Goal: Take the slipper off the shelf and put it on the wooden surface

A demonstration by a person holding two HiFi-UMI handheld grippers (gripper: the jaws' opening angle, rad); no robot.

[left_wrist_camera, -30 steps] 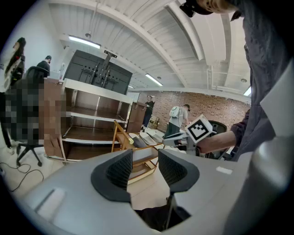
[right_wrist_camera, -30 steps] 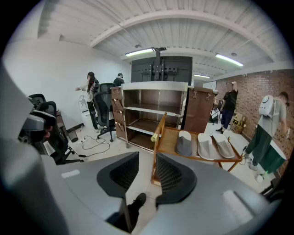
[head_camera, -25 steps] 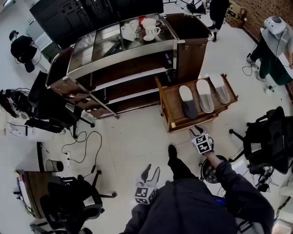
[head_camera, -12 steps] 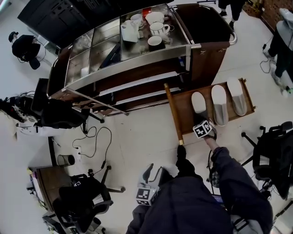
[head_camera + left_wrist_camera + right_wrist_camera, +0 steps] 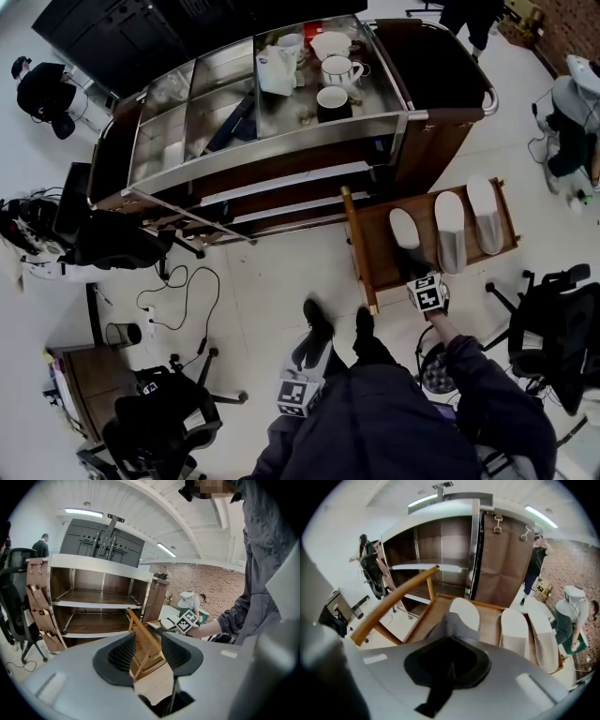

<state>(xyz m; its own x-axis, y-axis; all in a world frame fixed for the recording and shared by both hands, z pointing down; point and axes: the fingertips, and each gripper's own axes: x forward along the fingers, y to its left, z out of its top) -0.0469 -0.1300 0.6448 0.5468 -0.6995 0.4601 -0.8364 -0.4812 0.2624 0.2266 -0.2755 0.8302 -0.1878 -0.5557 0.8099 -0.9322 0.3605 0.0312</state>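
Note:
Three white-and-grey slippers lie side by side on a low wooden rack. The left slipper is nearest my right gripper. That gripper's jaws are closing, and their tips pinch the slipper's grey upper, which bunches up just ahead of them. The middle slipper and the right slipper lie untouched. My left gripper hangs low by the person's legs, open, with nothing between its jaws.
A steel-and-wood service cart with cups on top stands behind the rack, its shelves bare. Office chairs stand at the left, lower left and right. Cables trail on the white floor.
My right gripper has reached over the rack's near edge to the left slipper and its jaws have come together. The left gripper has stayed low.

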